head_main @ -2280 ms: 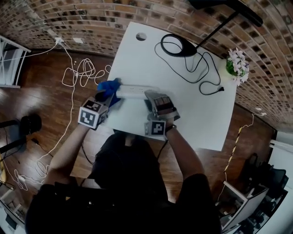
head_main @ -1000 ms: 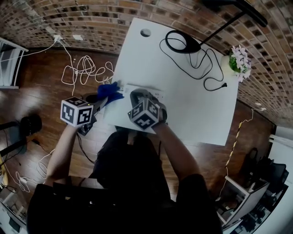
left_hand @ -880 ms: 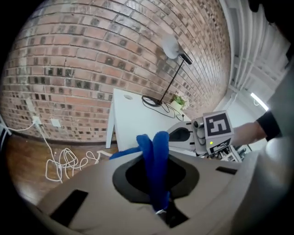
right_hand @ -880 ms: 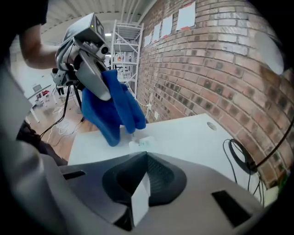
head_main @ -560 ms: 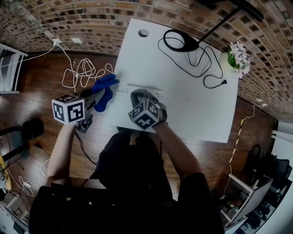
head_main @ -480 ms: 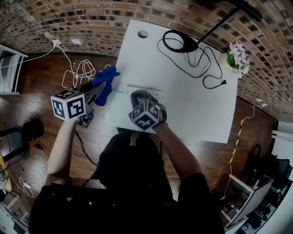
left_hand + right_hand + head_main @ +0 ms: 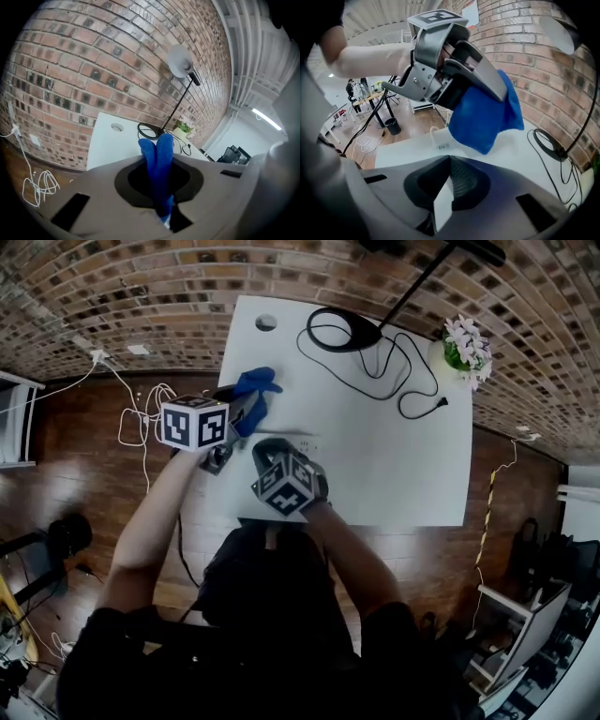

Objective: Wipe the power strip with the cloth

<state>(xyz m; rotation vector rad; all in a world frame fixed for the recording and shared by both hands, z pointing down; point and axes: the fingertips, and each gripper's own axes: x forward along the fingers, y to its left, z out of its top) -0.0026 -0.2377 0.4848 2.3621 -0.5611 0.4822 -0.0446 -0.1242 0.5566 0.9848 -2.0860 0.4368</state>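
left hand-held gripper [image 7: 246, 410] with blue cloth [image 7: 255, 388] swung from beyond table [image 7: 375, 456] edge back over table, near power strip [image 7: 440, 139].

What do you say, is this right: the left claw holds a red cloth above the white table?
No. The cloth is blue, not red, as the left gripper view shows. The left claw does hold it above the white table.

I find the right half of the table [image 7: 412, 474] bare and passable; lamp base [image 7: 345, 331], looped cord [image 7: 412, 381] and flower pot [image 7: 461, 345] obstruct the far edge.
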